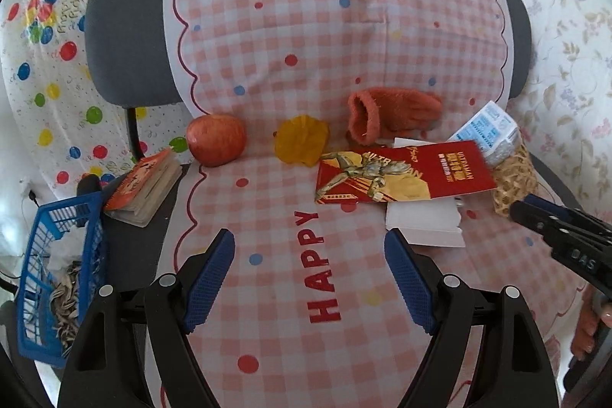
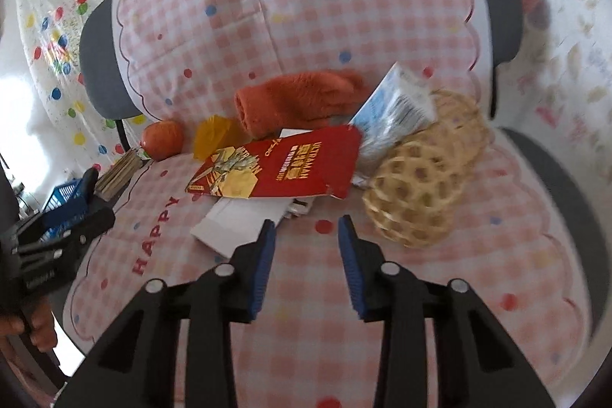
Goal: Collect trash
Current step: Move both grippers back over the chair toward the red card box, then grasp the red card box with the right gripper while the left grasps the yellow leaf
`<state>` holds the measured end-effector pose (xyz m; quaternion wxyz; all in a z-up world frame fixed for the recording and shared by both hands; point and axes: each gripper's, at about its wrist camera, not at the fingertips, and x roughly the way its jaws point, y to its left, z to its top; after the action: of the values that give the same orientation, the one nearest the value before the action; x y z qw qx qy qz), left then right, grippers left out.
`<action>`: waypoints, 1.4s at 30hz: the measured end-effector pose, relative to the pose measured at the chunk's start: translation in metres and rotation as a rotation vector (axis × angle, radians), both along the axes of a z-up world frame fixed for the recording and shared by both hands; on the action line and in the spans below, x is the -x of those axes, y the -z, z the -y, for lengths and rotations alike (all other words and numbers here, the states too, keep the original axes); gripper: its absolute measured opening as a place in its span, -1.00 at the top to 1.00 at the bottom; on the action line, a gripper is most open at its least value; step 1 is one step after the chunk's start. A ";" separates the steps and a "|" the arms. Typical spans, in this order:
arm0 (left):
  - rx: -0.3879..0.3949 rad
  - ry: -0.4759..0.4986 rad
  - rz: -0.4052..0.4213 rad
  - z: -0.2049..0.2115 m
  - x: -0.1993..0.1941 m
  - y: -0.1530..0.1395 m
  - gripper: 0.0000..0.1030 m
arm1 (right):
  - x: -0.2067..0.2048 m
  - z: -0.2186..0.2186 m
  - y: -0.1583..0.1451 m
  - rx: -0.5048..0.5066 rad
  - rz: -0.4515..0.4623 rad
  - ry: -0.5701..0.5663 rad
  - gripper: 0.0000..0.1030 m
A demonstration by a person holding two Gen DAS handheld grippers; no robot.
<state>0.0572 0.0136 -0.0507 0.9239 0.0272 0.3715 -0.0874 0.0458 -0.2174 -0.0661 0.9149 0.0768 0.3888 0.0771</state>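
Observation:
On the chair's pink checked cloth (image 1: 267,44) lie a torn red card packet (image 1: 405,173), white paper (image 1: 420,226) under it, a crumpled yellow wrapper (image 1: 302,144) and a blue-white carton (image 1: 489,134). My left gripper (image 1: 310,239) hovers open over the "HAPPY" print, short of the packet, with nothing between its fingers. My right gripper (image 2: 306,226) stands partly open just in front of the white paper (image 2: 237,220) and red packet (image 2: 283,167), holding nothing. A blue basket (image 1: 61,274) with seed shells and tissue sits at the chair's left.
A red apple (image 1: 216,139), an orange fuzzy sock (image 1: 390,119), woven rattan balls (image 2: 417,194) and a small book (image 1: 147,186) also rest on the seat. The grey chair back (image 1: 126,37) rises behind. Balloon and floral sheets hang around.

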 end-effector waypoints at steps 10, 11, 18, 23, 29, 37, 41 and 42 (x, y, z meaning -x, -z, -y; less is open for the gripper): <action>0.006 -0.003 -0.024 0.003 -0.024 0.012 -0.56 | -0.045 -0.009 0.025 -0.091 -0.042 0.003 -0.22; 0.009 -0.004 -0.025 0.003 -0.025 0.012 -0.56 | -0.050 -0.011 0.026 -0.093 -0.040 0.005 -0.22; 0.005 -0.035 -0.018 -0.007 -0.027 0.007 -0.56 | -0.069 -0.014 0.011 -0.168 0.018 0.053 0.09; -0.002 -0.064 0.006 -0.018 -0.020 -0.005 -0.56 | -0.076 -0.016 -0.021 -0.230 0.058 0.014 0.93; -0.012 -0.099 0.007 -0.031 -0.018 -0.009 -0.56 | -0.039 -0.029 -0.074 -0.153 0.209 -0.090 0.97; 0.037 -0.092 -0.047 -0.034 -0.057 0.014 -0.42 | 0.005 -0.023 -0.112 0.110 0.392 -0.020 0.97; 0.029 -0.048 -0.052 -0.018 -0.085 0.025 -0.16 | -0.013 -0.021 -0.100 0.114 0.376 -0.008 0.97; 0.023 -0.032 -0.053 -0.013 -0.094 0.029 -0.10 | -0.015 -0.020 -0.098 0.110 0.370 -0.010 0.97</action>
<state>0.1509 0.0266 -0.0795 0.9152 0.0085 0.3953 -0.0776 0.0605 -0.1971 0.0320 0.9731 0.0091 0.2181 0.0732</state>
